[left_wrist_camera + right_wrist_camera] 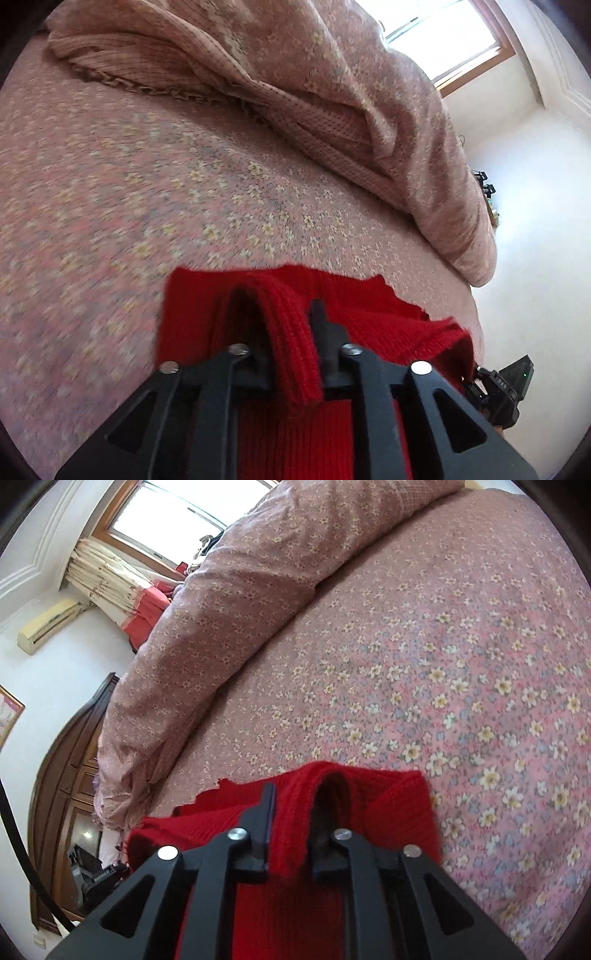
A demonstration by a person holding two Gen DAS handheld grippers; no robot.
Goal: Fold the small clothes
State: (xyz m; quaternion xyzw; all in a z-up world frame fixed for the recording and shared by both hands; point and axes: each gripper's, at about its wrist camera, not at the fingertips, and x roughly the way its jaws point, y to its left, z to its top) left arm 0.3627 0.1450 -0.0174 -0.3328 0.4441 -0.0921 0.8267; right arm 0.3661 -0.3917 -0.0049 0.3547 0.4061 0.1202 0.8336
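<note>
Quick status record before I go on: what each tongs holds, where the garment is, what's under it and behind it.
left tongs: shut on a fold of the red sweater
right tongs: shut on a fold of the same sweater
sweater state: held up by both tongs, partly hanging over the bed
surface: floral bedsheet
behind: rumpled quilt along the far edge
background: window

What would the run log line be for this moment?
left hand-held gripper: shut on red knit garment | right hand-held gripper: shut on red knit garment | garment: lifted over floral bedsheet | fold: unfinished
</note>
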